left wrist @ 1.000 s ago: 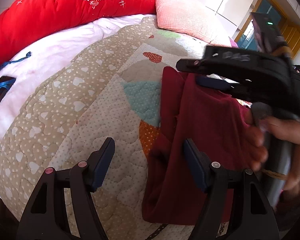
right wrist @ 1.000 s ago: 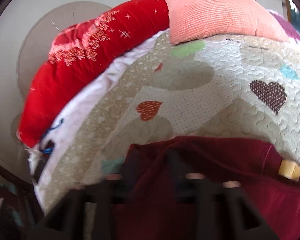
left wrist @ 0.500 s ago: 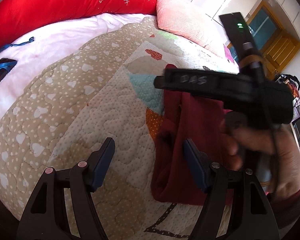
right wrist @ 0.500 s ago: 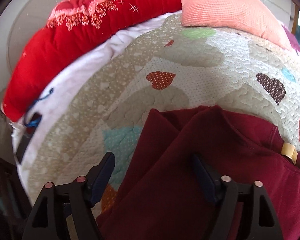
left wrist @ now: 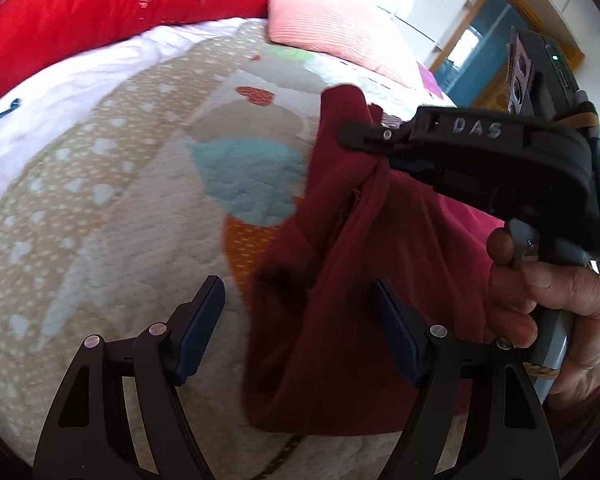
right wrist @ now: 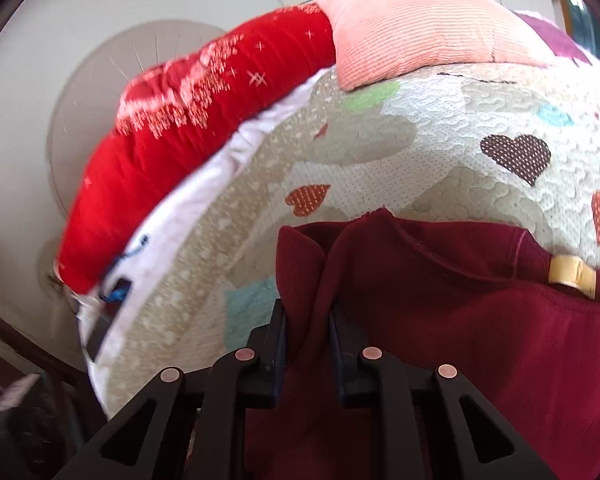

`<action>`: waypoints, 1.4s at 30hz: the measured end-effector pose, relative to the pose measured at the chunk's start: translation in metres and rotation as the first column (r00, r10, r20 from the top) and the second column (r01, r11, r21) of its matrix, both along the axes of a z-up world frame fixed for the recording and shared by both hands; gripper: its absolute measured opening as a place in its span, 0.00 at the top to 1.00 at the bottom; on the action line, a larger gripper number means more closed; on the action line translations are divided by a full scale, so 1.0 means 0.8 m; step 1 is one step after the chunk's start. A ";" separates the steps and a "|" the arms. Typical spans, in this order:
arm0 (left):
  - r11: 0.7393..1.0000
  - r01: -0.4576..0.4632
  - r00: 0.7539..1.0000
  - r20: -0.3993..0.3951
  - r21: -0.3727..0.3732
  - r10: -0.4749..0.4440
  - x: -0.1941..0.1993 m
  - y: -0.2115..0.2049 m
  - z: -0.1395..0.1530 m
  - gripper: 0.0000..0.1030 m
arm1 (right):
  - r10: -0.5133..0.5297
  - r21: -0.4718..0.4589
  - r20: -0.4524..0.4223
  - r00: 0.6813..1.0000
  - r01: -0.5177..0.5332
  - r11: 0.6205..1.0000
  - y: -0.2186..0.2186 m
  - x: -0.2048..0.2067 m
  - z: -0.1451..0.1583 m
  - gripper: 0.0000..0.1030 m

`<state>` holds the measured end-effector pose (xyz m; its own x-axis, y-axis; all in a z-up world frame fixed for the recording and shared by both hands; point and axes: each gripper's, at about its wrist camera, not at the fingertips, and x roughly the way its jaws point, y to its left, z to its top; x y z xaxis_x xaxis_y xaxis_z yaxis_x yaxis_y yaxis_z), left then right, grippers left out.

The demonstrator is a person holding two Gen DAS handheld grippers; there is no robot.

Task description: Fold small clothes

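A dark red garment (left wrist: 340, 280) lies partly folded on the quilted bed cover (left wrist: 120, 220). In the right wrist view the garment (right wrist: 460, 320) has a tan label near its collar. My right gripper (right wrist: 308, 320) is shut on a bunched edge of the garment and lifts it; it shows in the left wrist view (left wrist: 364, 140) at the upper right, held by a hand. My left gripper (left wrist: 296, 312) is open, its jaws wide apart, low over the garment's near left edge, holding nothing.
A red flowered bolster (left wrist: 100, 8) and a pink pillow (left wrist: 332, 28) lie at the head of the bed. A white sheet (left wrist: 80, 72) shows beyond the quilt. A doorway (left wrist: 480, 44) is at the far right.
My right gripper has closed from open onto the garment's edge and pulled it up into a peak. My left gripper has stayed open, drifting slightly nearer the garment.
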<state>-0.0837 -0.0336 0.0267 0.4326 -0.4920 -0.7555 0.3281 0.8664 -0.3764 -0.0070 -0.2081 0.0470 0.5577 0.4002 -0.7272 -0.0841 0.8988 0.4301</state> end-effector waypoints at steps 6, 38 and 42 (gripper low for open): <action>0.998 0.063 0.996 0.057 -0.026 -0.062 -0.021 -0.014 0.033 0.69 | -0.028 0.117 0.041 0.999 0.023 0.993 -0.027 -0.021 0.020 0.85; 0.885 0.453 0.857 0.221 0.105 -0.465 -0.168 -0.181 0.106 0.63 | -0.291 0.287 0.103 0.951 0.251 0.924 -0.243 -0.236 0.039 0.36; 0.920 0.357 0.901 0.201 0.160 -0.384 -0.145 -0.159 0.086 0.63 | -0.271 0.197 0.024 0.962 0.261 0.945 -0.218 -0.208 0.019 0.33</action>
<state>-0.1995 -0.1606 0.0953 0.4005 -0.5647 -0.7216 0.6977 0.6984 -0.1592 -0.1735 -0.3826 0.0619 0.6961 0.3605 -0.6208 0.1210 0.7935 0.5964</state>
